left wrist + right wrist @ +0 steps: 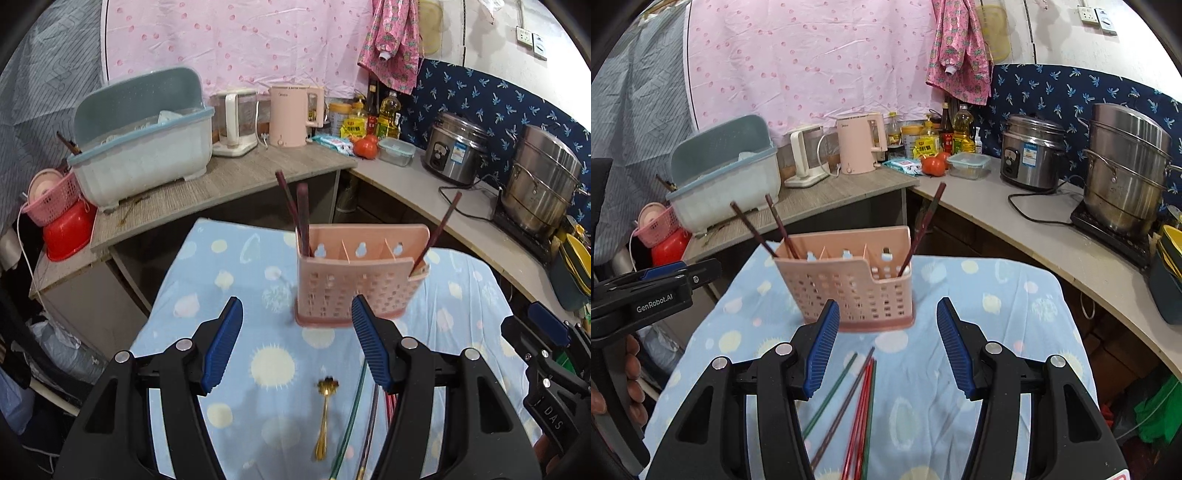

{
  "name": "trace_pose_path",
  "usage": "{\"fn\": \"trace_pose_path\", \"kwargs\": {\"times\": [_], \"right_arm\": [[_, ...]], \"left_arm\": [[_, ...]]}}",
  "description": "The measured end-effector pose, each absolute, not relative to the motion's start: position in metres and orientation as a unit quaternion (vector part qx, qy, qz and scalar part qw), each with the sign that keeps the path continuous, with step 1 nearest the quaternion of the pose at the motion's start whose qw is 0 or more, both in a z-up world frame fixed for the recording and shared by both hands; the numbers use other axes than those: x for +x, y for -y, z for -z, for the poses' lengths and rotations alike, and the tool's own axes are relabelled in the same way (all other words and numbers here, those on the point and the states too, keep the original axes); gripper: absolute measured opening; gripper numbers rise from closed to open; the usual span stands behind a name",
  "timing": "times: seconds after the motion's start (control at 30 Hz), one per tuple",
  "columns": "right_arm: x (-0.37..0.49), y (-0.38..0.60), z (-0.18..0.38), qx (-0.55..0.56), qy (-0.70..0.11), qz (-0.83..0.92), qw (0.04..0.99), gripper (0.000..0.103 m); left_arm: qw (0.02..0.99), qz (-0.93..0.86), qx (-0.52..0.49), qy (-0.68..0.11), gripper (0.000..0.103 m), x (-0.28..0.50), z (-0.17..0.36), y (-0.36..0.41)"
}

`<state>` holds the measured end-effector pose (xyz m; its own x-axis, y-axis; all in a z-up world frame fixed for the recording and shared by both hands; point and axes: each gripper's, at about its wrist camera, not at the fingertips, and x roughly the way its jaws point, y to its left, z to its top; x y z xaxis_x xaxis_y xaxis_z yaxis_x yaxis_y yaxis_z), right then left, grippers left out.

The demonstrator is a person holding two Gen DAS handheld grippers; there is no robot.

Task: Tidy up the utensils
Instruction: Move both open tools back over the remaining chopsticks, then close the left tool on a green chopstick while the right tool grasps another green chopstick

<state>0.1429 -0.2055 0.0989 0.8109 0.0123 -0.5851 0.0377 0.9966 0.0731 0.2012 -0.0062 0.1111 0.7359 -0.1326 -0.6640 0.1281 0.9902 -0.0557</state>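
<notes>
A pink slotted utensil holder [360, 275] [849, 282] stands on the blue patterned cloth [229, 280] [979, 306]. Two dark chopsticks [301, 218] [764, 230] lean in its left compartment and one [437, 236] [925, 223] in its right. My left gripper [295, 347] is open just short of the holder, nothing between its fingers. Below it lie a gold spoon [324, 417] and a green chopstick [351, 417]. My right gripper [886, 349] is open too, above several loose red, green and dark chopsticks [862, 402]. Each gripper shows at the other view's edge.
A grey counter [236, 184] behind holds a blue dish rack [144, 136], two kettles [297, 114] and bottles. The white counter [1034, 236] at right carries a rice cooker [1030, 153] and a steel pot [1126, 166]. A hand [628, 380] grips the left tool.
</notes>
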Motion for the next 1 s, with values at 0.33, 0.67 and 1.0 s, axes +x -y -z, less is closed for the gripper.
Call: {"fn": "trace_pose_path", "kwargs": {"times": [0.33, 0.67, 1.0], "right_arm": [[0.094, 0.201, -0.048, 0.034, -0.358, 0.013, 0.933, 0.054], [0.059, 0.195, -0.002, 0.031, -0.404, 0.017, 0.914, 0.054], [0.04, 0.188, 0.031, 0.032, -0.439, 0.011, 0.898, 0.05]], "left_arm": [[0.909, 0.075, 0.002, -0.41, 0.058, 0.156, -0.053, 0.002], [0.886, 0.079, 0.019, -0.456, 0.058, 0.119, 0.002, 0.006], [0.872, 0.088, 0.027, -0.481, 0.058, 0.091, 0.036, 0.012]]}}
